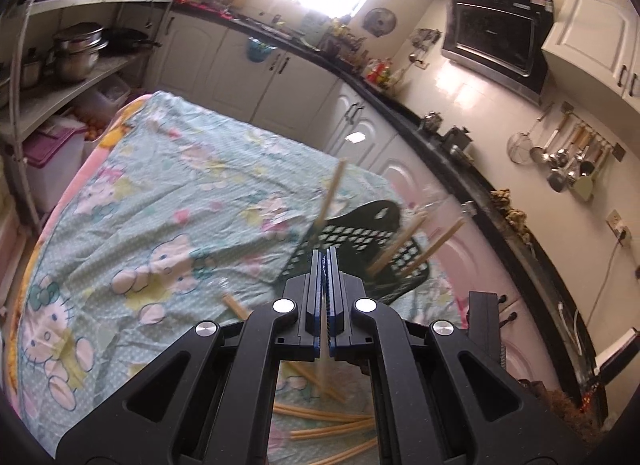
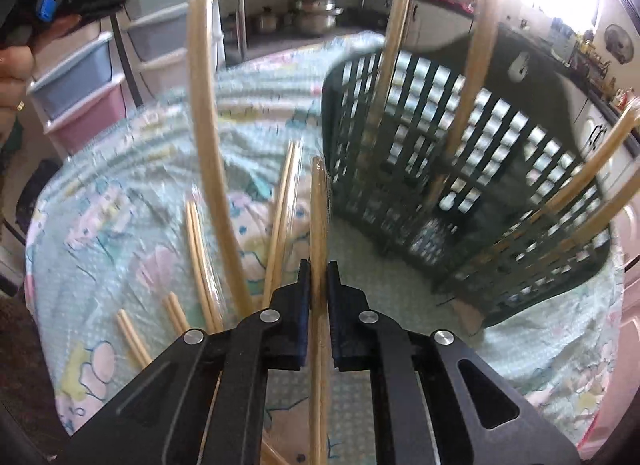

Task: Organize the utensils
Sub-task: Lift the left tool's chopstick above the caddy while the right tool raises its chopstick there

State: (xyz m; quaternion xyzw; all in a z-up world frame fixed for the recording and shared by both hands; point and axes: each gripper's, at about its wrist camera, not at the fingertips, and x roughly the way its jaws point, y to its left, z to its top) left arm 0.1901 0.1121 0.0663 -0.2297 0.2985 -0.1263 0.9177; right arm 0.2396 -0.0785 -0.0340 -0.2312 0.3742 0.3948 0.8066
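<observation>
Two grippers in view, one per wrist camera. We note the right gripper (image 2: pixel 319 265) clenched on a wrapped pair of chopsticks (image 2: pixel 319 205); the pair runs up between the fingers and ends just beside the near wall of the black basket (image 2: pixel 400 169). The wrapper shows as a faint clear film around the sticks.

We see the left gripper (image 1: pixel 325 253) with its fingers pressed together. A chopstick (image 1: pixel 332 195) rises past the fingertips from behind them, and a pale stick shows below the finger bases in line with it. We cannot tell whether the fingers grip it or are simply closed in front of it.

The black basket (image 1: pixel 360 233) stands on the patterned tablecloth (image 1: pixel 160 193), near the table's far right edge in the left view. Several chopsticks stand in it: two lean to the right (image 2: pixel 592 169), two stand closer to upright (image 2: pixel 394 45).

Loose chopsticks lie on the cloth left of the right gripper (image 2: pixel 200 249), some in wrapped pairs. One long chopstick (image 2: pixel 204 105) arcs up across the left of the right view, blurred. More loose chopsticks lie on the cloth under the left gripper (image 1: pixel 324 413)

The right view is motion-blurred, the basket mesh most of all
</observation>
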